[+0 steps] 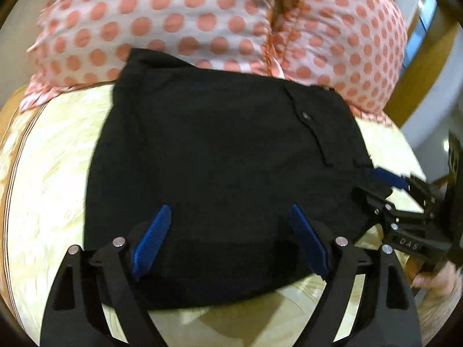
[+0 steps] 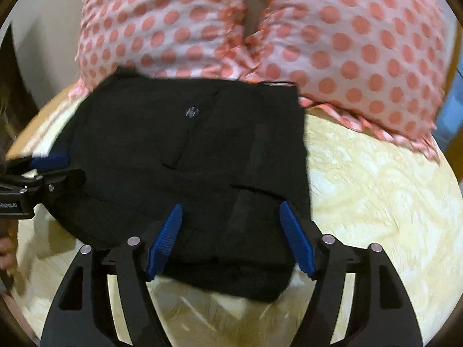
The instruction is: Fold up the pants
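The black pants (image 1: 220,173) lie folded into a compact square on the yellowish patterned table; they also show in the right wrist view (image 2: 188,179). A button (image 1: 304,114) shows on the top layer. My left gripper (image 1: 231,243) is open, its blue pads just above the near edge of the pants, holding nothing. My right gripper (image 2: 231,240) is open over the near right part of the pants, also empty. The right gripper shows at the right edge of the left wrist view (image 1: 385,185), and the left gripper at the left edge of the right wrist view (image 2: 49,164).
A person in a white top with pink dots (image 1: 202,23) stands right behind the table, touching the pants' far edge. The table (image 2: 376,188) has a wooden rim at the left (image 1: 11,150). A wooden chair frame (image 1: 419,66) is at the far right.
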`<action>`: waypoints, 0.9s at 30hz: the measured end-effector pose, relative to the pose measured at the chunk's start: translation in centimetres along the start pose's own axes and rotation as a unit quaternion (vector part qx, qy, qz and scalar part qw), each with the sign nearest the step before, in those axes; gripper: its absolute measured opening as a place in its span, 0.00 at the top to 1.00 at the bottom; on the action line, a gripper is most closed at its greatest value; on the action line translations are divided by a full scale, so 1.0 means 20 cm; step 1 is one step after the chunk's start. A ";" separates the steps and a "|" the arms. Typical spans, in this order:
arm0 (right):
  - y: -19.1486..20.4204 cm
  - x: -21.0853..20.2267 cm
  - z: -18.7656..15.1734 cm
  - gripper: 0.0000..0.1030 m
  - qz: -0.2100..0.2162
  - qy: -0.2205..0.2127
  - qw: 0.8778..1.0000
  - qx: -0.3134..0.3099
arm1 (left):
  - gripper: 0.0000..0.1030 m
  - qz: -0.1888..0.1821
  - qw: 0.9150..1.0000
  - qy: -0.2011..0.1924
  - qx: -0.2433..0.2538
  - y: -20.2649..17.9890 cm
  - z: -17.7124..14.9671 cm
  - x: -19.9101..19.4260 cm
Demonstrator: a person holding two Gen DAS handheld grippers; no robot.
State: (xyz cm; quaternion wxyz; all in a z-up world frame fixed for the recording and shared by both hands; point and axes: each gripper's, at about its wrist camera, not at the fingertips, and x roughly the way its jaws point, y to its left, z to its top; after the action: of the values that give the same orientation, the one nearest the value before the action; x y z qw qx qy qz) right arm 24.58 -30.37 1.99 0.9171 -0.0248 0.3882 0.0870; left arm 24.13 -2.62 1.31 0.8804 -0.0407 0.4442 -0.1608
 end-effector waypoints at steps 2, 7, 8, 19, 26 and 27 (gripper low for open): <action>-0.01 -0.12 -0.04 0.03 0.003 -0.026 0.999 0.021 | 0.13 0.011 1.000 -0.021 0.003 -0.01 -0.04 -0.11; 0.04 -0.32 -0.26 0.01 0.002 -0.061 0.997 0.043 | 0.03 0.086 0.993 -0.076 0.026 -0.03 -0.24 -0.35; 0.06 -0.33 -0.29 0.01 0.002 -0.058 0.997 0.044 | 0.03 0.095 0.992 -0.076 0.027 -0.03 -0.30 -0.37; 0.23 -0.30 -0.48 0.01 -0.003 -0.021 0.999 0.044 | 0.03 0.134 0.990 -0.040 -0.013 0.04 -0.65 -0.38; 0.24 -0.30 -0.53 0.01 -0.011 -0.013 0.998 0.059 | 0.03 0.147 0.988 -0.039 -0.008 0.02 -0.71 -0.37; 0.24 -0.30 -0.54 0.01 -0.009 -0.010 0.998 0.059 | 0.02 0.153 0.988 -0.039 -0.002 0.01 -0.71 -0.37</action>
State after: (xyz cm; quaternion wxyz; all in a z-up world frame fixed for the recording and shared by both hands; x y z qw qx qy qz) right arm 12.02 -27.70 -1.16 0.9216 0.0271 0.3831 0.0554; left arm 8.75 1.01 -1.65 0.9112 0.0194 0.4109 -0.0219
